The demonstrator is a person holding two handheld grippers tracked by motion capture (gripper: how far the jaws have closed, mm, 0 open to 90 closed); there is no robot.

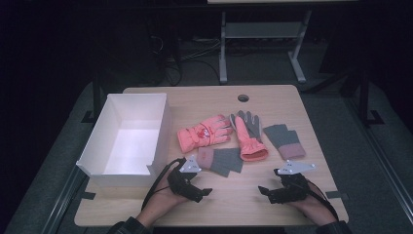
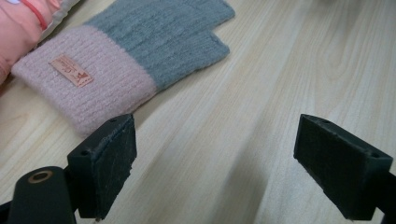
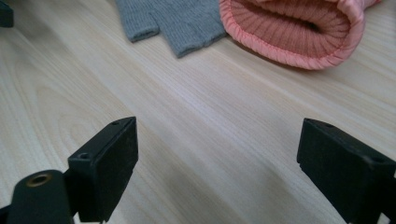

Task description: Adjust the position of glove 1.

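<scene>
A person stands at a wooden table [image 1: 272, 192] with a gripper in each hand, both resting low near the front edge. The white box [image 1: 127, 140] sits open at the table's left side, and everything else is best placed from it.

Just to the right of the box lies a pink winter glove [image 1: 203, 132], fingers pointing away from the box. Farther right again is a second winter glove [image 1: 249, 136], grey palm up with its pink cuff toward the person. Beyond that, farthest from the box, lies a grey knit glove with a pink cuff [image 1: 286, 141].

The other knit glove [image 1: 220, 160] lies off the box's near right corner, its pink cuff toward the box. In the left gripper view that glove [image 2: 135, 56] lies just ahead of the jaws, a small tan label on its cuff, apart from them.

The left gripper [image 1: 200, 193] is just in front of the box's near right corner, its jaws spread wide with bare wood between them. The right gripper [image 1: 266, 192] is well to the right of the box, also gaping, holding nothing. In the right gripper view, the ribbed pink cuff of the second winter glove [image 3: 303, 32] shows beyond the jaws.
</scene>
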